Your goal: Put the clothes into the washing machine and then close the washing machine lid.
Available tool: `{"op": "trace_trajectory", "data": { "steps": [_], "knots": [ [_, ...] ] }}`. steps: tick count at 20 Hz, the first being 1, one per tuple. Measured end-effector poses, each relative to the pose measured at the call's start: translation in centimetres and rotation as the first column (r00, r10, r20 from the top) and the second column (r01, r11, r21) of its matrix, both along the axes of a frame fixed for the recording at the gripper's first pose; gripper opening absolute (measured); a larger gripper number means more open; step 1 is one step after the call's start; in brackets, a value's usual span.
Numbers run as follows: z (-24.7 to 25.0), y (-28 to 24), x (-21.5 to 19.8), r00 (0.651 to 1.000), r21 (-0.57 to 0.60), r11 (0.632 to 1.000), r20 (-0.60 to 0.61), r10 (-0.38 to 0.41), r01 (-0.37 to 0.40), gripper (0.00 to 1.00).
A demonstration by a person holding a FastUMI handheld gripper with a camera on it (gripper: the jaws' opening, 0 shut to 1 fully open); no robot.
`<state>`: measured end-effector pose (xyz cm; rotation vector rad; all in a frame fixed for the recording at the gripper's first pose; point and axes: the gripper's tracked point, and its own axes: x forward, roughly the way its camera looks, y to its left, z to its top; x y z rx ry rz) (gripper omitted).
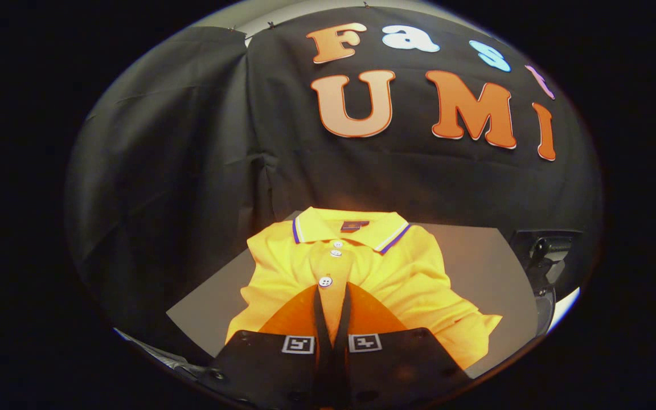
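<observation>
1. Grey table (pixel 476 250) carries a yellow polo shirt (pixel 408 279), lying flat with its collar away from the fingers.
2. Orange fingers (pixel 291 316) of the gripper (pixel 332 293) sit nearly together, pinching the shirt's button strip.
3. Black object (pixel 544 250) sits beyond the table's right edge.

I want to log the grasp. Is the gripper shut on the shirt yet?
Shut on the shirt: the gripper has its fingers nearly together, pinching a strip of yellow fabric just below the lowest button.
</observation>
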<state>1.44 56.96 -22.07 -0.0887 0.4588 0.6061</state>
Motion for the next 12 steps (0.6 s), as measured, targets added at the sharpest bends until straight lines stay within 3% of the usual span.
{"op": "trace_trajectory", "data": {
  "steps": [6, 12],
  "knots": [
    [6.5, -0.7, -1.2, 0.995, 0.153, 0.987, 0.089, 0.037, -0.050, 0.08],
    [13.2, -5.4, -2.9, 0.984, 0.220, 0.973, 0.174, 0.036, -0.075, 0.08]
  ]
}}
